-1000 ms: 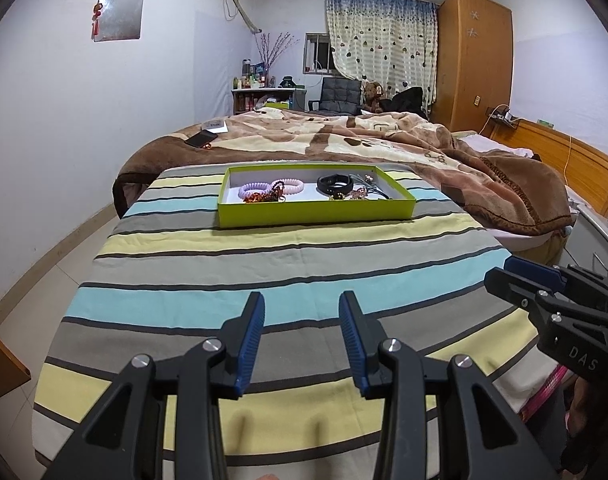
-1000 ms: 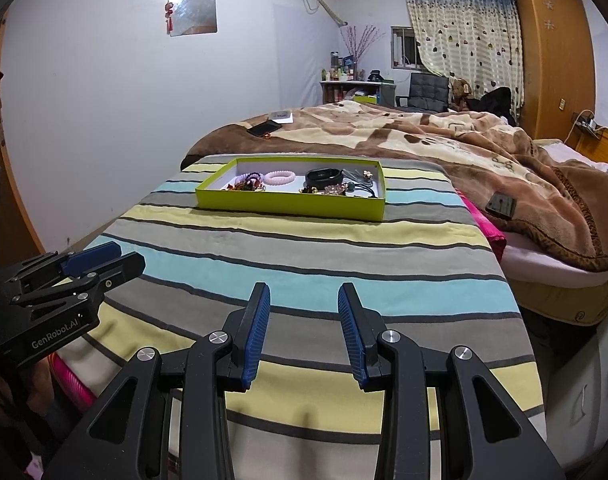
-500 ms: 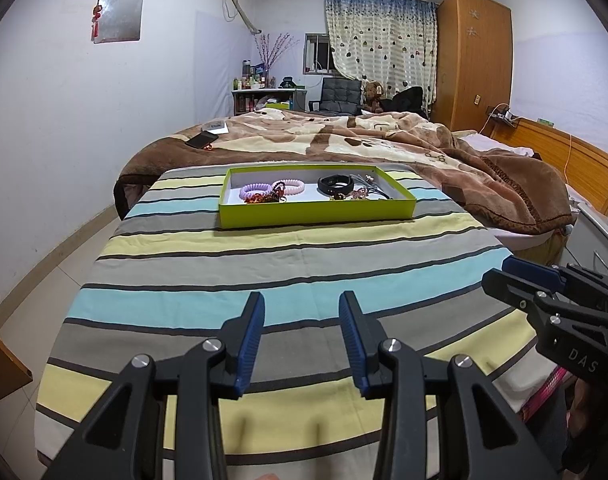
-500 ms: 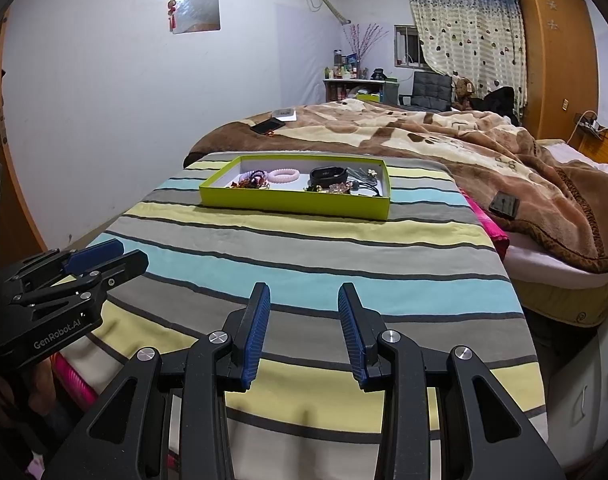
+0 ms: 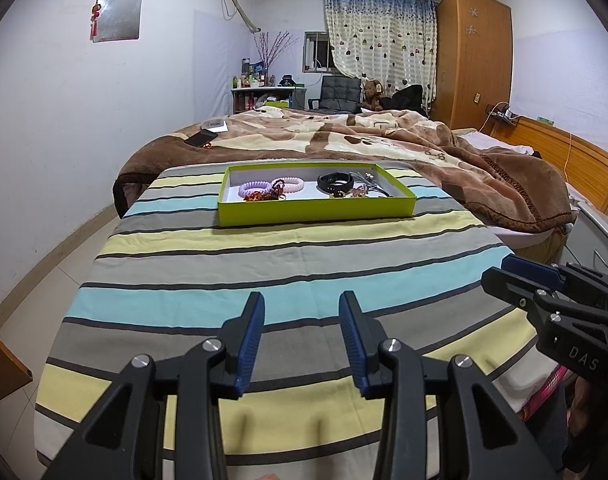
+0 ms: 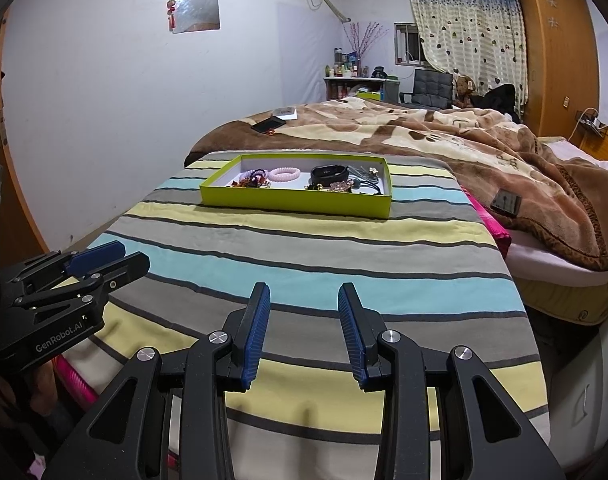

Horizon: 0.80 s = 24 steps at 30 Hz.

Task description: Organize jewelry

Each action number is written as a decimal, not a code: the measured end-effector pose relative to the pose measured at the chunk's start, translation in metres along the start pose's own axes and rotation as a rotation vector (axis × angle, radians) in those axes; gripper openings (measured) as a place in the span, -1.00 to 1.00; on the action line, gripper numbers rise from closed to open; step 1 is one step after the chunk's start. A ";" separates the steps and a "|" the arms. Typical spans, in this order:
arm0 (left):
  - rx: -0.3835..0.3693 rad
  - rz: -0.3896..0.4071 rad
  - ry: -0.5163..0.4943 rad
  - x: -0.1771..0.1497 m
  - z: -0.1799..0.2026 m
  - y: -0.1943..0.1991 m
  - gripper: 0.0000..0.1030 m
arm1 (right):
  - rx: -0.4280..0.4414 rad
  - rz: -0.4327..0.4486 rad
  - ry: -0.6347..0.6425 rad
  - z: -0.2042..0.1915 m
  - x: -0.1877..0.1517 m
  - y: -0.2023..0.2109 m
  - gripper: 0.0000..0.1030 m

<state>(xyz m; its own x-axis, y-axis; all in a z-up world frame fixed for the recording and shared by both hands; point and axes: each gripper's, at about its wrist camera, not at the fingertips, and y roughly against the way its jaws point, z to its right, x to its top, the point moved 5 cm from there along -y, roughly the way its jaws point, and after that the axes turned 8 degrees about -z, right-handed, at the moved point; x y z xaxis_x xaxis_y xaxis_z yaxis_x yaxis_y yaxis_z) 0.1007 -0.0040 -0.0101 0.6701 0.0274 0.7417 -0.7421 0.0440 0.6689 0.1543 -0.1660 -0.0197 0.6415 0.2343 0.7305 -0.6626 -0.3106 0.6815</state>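
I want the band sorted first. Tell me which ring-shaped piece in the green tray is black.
The black band, right of the tray's middle; the two coiled rings left of it are pale pink and lilac.

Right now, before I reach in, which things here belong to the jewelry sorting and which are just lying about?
For the job:
- green tray
- pink coil bands
- beaded bracelets
- black wristband
- left gripper, right gripper, both open and empty

Lying about:
- phone on the brown blanket
- small white box
- dark remote-like item
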 end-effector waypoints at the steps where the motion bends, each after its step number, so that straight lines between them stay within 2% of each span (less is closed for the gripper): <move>1: 0.001 0.000 0.000 0.000 0.000 0.000 -0.22 | 0.000 -0.001 0.000 0.000 0.000 0.000 -0.29; 24: 0.004 -0.003 0.000 -0.001 -0.002 -0.002 -0.22 | 0.001 -0.003 -0.001 0.000 0.001 -0.002 -0.29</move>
<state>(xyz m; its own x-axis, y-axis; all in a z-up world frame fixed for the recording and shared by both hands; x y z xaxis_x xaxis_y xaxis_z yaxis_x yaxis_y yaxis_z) 0.1014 -0.0017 -0.0126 0.6724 0.0272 0.7397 -0.7401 0.0398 0.6713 0.1561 -0.1652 -0.0204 0.6438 0.2345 0.7283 -0.6601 -0.3112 0.6837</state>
